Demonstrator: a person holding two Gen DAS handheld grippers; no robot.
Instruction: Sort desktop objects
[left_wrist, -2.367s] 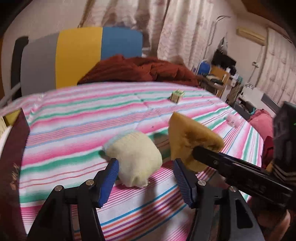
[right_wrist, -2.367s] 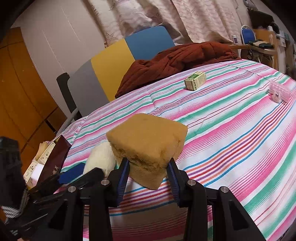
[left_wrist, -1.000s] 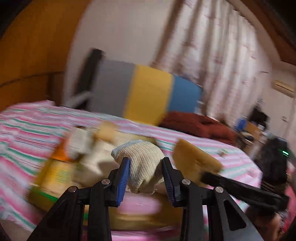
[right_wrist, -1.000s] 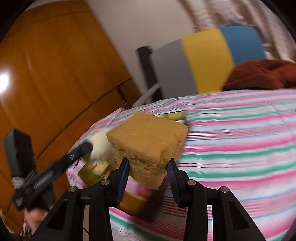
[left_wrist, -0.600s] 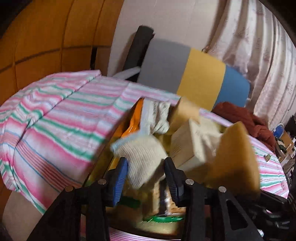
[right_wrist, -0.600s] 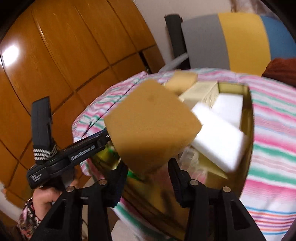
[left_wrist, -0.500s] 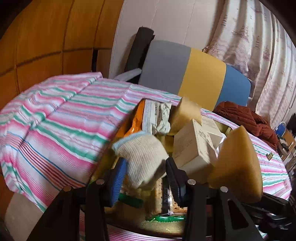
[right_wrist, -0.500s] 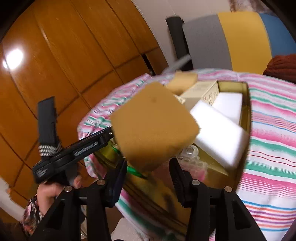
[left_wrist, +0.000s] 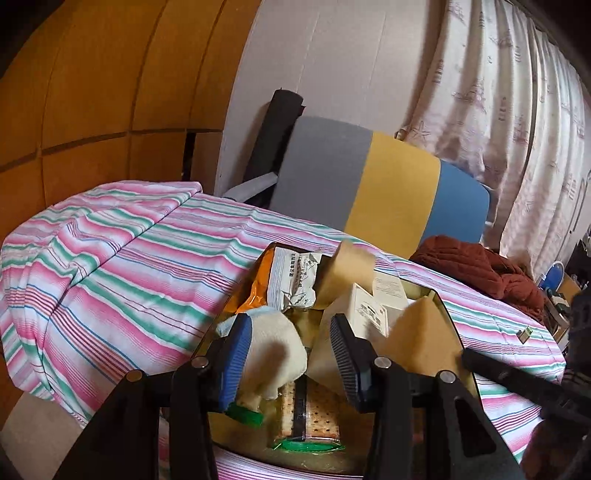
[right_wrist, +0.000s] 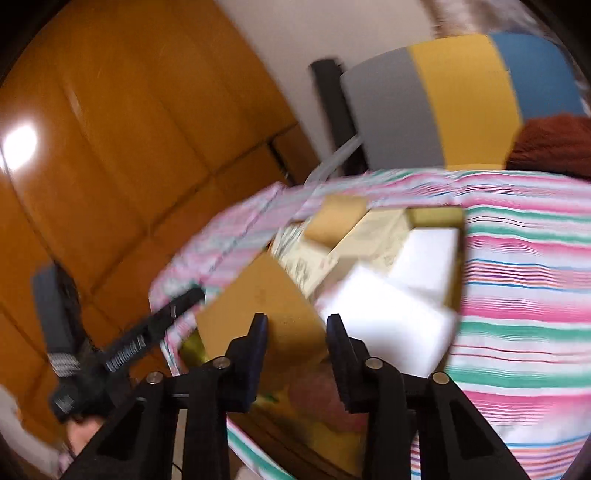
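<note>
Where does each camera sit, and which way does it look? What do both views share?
Left wrist: on the left tongs, facing a grey, yellow and blue chair back across an open gold box; blue-padded fingers flank a cream knitted glove.
Right wrist: on the right tongs, looking down into that box; its fingers and a hand holding the left tongs show.
Shared: box, chair, tan sponge block.

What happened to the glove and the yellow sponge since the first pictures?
Both were carried from the striped bed over to the box. The left gripper has opened and the glove is dropping in; the right gripper looks open too, its sponge loose. The box contents stayed.
</note>
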